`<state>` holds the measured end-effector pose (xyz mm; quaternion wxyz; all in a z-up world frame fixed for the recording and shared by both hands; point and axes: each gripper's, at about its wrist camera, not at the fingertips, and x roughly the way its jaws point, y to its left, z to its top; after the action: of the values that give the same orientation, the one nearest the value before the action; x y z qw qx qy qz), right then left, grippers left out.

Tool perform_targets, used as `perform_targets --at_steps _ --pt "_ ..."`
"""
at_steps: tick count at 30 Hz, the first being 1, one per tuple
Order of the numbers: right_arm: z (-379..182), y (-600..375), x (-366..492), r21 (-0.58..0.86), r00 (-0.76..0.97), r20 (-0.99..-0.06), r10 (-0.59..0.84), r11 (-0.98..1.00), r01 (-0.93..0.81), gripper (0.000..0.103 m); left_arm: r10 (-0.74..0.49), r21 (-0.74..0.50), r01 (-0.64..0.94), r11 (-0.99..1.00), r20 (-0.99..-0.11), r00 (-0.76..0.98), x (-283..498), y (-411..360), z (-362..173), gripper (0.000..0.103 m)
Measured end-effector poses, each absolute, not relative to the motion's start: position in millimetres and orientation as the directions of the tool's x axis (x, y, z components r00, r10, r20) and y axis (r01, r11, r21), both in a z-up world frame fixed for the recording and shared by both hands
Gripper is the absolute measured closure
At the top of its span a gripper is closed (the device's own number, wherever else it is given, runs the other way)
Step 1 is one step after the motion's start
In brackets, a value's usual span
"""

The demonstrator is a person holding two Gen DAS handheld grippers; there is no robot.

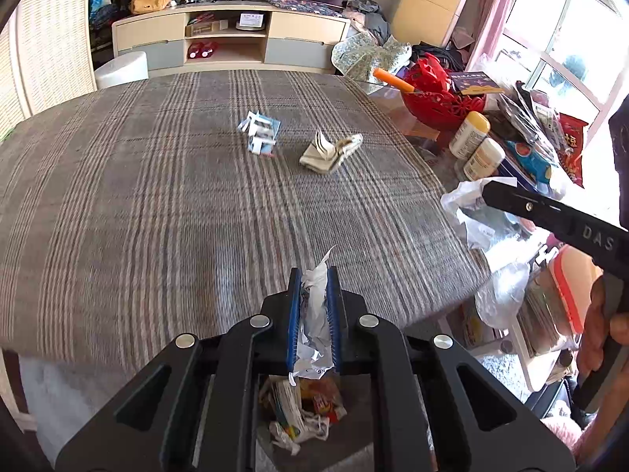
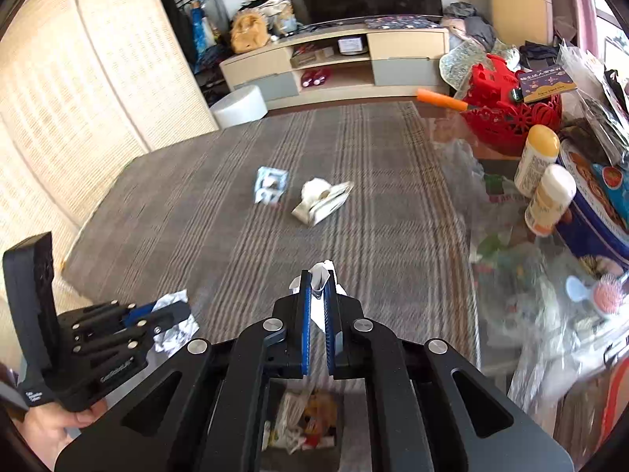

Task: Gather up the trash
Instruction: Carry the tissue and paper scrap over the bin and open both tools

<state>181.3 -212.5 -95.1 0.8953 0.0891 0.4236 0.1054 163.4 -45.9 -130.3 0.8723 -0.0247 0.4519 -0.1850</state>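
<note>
My left gripper (image 1: pixel 314 275) is shut on a crumpled white wrapper (image 1: pixel 314 326) near the front edge of the plaid-covered table (image 1: pixel 157 196). My right gripper (image 2: pixel 317 277) is shut on a small white paper scrap (image 2: pixel 320 271). Each gripper appears in the other's view: the left one (image 2: pixel 165 312) with its wrapper (image 2: pixel 173 330), and the right one (image 1: pixel 487 192) coming in from the right. Mid-table lie a crushed blue-and-white carton (image 1: pixel 259 131) (image 2: pixel 270 185) and a crumpled beige packet (image 1: pixel 330 151) (image 2: pixel 320 200). Beneath both grippers, below the table edge, sits a heap of collected trash (image 1: pixel 302 413) (image 2: pixel 306 417).
The table's right side is crowded: a red basket (image 1: pixel 436 94) with an orange handle (image 1: pixel 393 78), two white bottles (image 2: pixel 550 196), a blue tin (image 2: pixel 597 212) and plastic bags (image 1: pixel 503 291). A TV cabinet (image 1: pixel 228 35) and a white stool (image 1: pixel 122 69) stand beyond the table.
</note>
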Motion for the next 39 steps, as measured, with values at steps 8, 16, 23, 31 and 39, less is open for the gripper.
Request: perform_targets --at_steps 8,16,23,31,39 --pt "-103.0 -197.3 100.8 0.274 0.611 -0.735 0.293 0.953 -0.128 0.095 -0.346 -0.216 0.294 0.931 -0.776 0.527 79.1 -38.8 -132.9 0.092" --pt "-167.1 -186.0 59.8 0.306 0.526 -0.785 0.326 0.943 -0.129 0.095 -0.369 -0.281 0.249 0.927 -0.800 0.473 35.5 -22.4 -183.8 0.092" --pt "-226.7 -171.2 62.3 0.329 0.442 -0.822 0.358 0.933 -0.144 0.095 -0.350 -0.293 0.201 0.935 -0.852 0.389 33.8 -21.2 -247.2 0.092" --pt "-267.6 -160.8 78.8 0.351 0.365 -0.857 0.363 0.931 -0.101 0.095 -0.331 -0.279 0.198 0.940 -0.888 0.319 50.5 -33.5 -287.7 0.091" --pt "-286.0 -154.6 89.3 0.343 0.320 -0.881 0.349 0.936 -0.074 0.092 -0.300 -0.253 0.196 0.947 -0.914 0.273 58.9 -41.5 -307.7 0.089"
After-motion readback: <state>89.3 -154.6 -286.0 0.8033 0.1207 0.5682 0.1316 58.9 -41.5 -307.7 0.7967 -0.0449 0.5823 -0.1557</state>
